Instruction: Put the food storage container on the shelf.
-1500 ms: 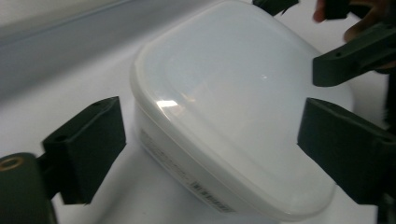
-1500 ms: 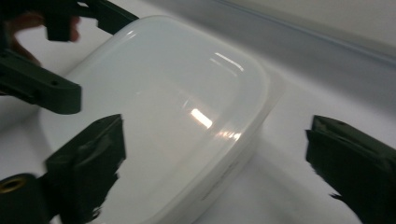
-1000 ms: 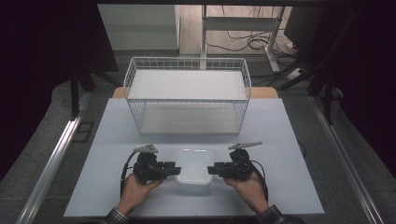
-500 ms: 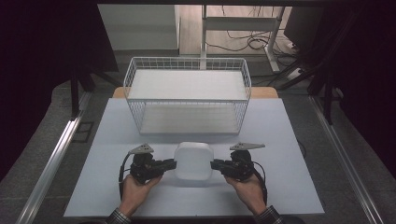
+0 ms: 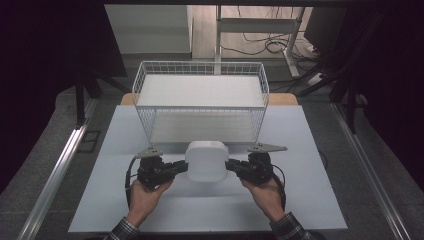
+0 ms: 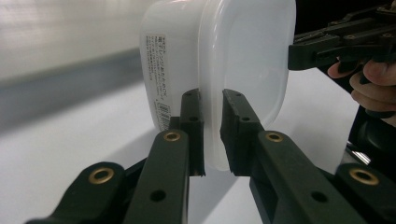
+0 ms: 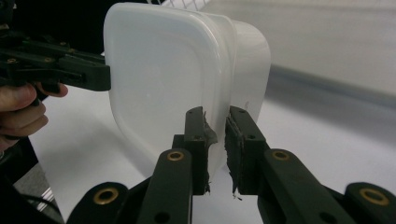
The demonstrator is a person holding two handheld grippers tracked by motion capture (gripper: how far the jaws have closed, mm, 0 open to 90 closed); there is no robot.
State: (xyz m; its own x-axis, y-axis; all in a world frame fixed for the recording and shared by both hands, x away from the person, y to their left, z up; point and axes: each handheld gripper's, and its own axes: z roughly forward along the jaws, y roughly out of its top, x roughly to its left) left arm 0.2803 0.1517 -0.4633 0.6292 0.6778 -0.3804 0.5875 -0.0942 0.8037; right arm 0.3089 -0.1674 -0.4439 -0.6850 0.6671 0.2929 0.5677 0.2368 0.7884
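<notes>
both grippers on container rim, opposite sides

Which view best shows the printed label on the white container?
The left gripper view: the label runs down the white container wall beside the left gripper. The right gripper view shows its lid face; the high view shows it from above.

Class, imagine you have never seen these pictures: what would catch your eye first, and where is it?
First, the white plastic container near the table's front edge, gripped on opposite sides by the left gripper and the right gripper, jaws shut on its rim. Next, the white wire basket standing just behind it on the white table. Up close in the left gripper view, the container carries a printed label on its side.
</notes>
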